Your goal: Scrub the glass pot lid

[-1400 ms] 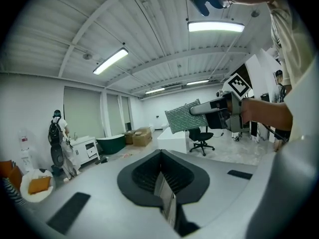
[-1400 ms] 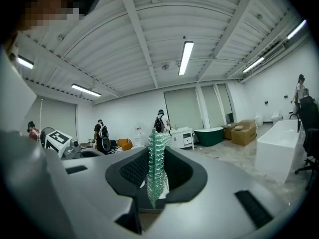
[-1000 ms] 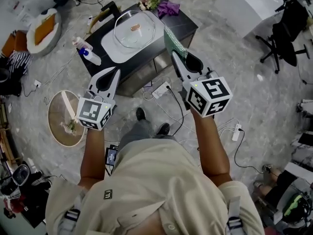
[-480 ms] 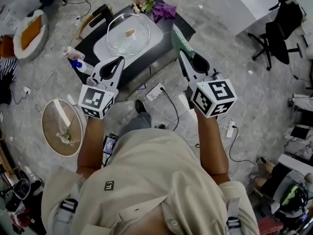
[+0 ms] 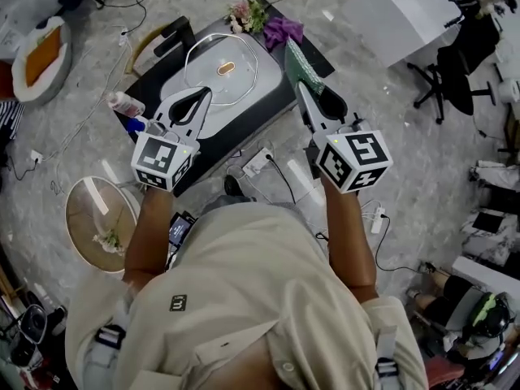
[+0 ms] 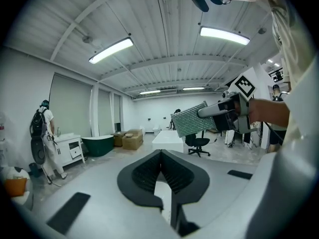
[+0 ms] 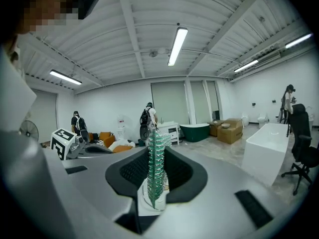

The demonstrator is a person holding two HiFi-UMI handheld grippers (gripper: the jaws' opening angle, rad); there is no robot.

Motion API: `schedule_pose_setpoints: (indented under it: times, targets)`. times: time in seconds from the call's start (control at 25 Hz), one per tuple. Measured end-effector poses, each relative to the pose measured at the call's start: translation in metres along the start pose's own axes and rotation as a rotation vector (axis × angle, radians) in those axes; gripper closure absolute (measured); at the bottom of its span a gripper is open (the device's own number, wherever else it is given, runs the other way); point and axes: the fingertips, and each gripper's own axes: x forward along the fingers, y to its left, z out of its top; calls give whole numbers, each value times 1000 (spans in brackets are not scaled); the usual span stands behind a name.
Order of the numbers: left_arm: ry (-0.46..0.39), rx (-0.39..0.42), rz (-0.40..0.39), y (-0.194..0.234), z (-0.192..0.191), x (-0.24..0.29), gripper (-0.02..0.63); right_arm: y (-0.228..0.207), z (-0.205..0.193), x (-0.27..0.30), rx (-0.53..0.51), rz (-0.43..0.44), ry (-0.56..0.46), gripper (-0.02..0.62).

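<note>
Grey marbled floor (image 5: 390,153), white beamed ceiling (image 7: 149,29), strip lights (image 7: 175,45), black office chair (image 5: 455,71)

The right claw (image 7: 157,156) is clamped on a green scouring pad (image 7: 158,171) standing upright and edge-on between its jaws, with the left claw (image 7: 102,150) off to the left and a person wearing a backpack (image 7: 147,117) beside a white cabinet (image 7: 170,132) beyond.

A black desk (image 5: 162,71) stands at upper middle, with pink and white flowers (image 5: 246,10) and a crumpled purple cloth (image 5: 282,31) at its far edge. A white power strip (image 5: 262,160) lies on the grey marble floor below it. A round wooden tray (image 5: 91,218) is at lower left and a black office chair (image 5: 451,75) at upper right.
</note>
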Motion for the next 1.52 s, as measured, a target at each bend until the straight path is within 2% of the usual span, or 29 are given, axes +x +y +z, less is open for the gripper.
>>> schedule_pose_setpoints:
  times: [0.36, 0.48, 0.64, 0.8, 1.08, 1.32, 1.52]
  targets:
    - [-26, -48, 31, 30, -13, -5, 591, 14, 7, 36, -49, 27, 28, 508]
    - [-42, -49, 61, 39, -8, -10, 591, 21, 13, 56, -69, 72, 35, 508]
    - [-43, -65, 138, 55, -16, -18, 591, 29, 14, 90, -95, 154, 47, 508]
    - [-12, -90, 251, 73, -23, -25, 591, 29, 16, 126, -100, 250, 65, 508]
    - [48, -116, 396, 83, -22, -4, 591, 3, 8, 179, -91, 394, 125, 508]
    - [78, -157, 479, 86, -32, 10, 591, -20, -6, 213, -98, 455, 178, 508]
    - [128, -174, 556, 101, -61, 11, 591, -31, -42, 259, -112, 482, 254, 508]
